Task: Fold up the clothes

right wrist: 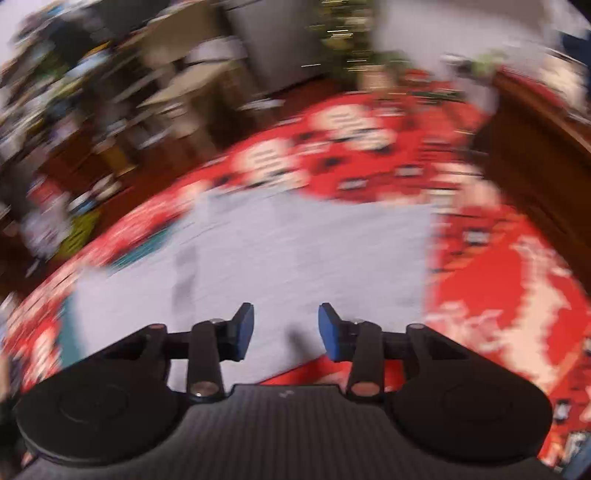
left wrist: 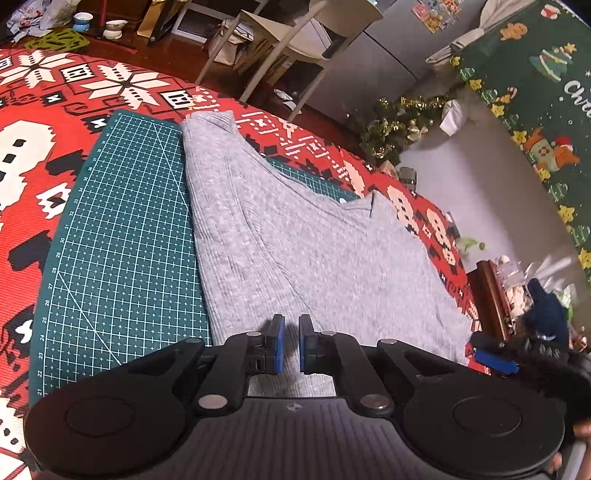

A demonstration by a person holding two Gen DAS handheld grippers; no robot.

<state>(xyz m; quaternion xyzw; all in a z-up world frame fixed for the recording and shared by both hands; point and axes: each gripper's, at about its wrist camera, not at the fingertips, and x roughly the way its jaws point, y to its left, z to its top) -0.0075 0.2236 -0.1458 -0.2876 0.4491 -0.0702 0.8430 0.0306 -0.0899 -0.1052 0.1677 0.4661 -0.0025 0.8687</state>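
Nearby — cups (left wrist: 99, 25) — contents unclear.

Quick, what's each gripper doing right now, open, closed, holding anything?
Left gripper: shut, nothing visibly pinched; the grey garment lies below it.
Right gripper: open, empty, above the garment.
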